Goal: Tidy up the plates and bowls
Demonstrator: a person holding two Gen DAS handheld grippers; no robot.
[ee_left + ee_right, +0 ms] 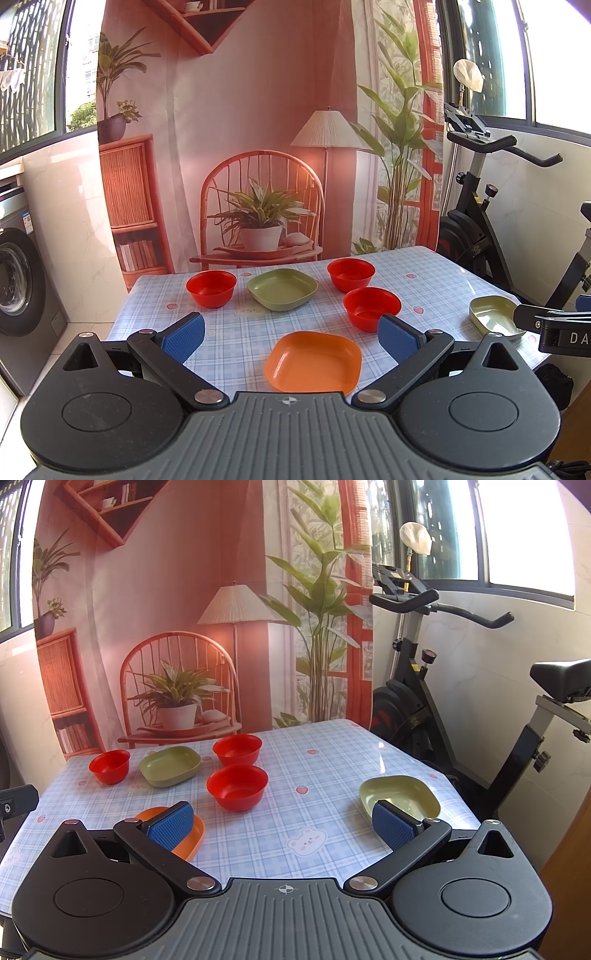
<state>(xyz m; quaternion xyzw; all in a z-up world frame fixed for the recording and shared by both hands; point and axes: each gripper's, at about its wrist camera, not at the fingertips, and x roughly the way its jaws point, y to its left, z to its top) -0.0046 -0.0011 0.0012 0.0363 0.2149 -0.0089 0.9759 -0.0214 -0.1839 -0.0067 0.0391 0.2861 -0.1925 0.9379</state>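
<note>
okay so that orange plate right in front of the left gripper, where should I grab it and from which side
Take the orange plate by its near rim, coming in low from the front with the left gripper, one finger inside the raised wall and one outside. It lies flat and upright on the table, too wide to straddle easily, so the upturned edge is likely the only graspable part. Both grippers are open and empty.

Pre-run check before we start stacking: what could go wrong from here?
1. The green plate near the right gripper sits close to the table edge; a clumsy nudge might push it off.
2. The near red bowl stands just beyond the left gripper; reaching past the orange plate could knock it.
3. Both grippers are open and close together; their paths could cross over the orange plate.
</note>
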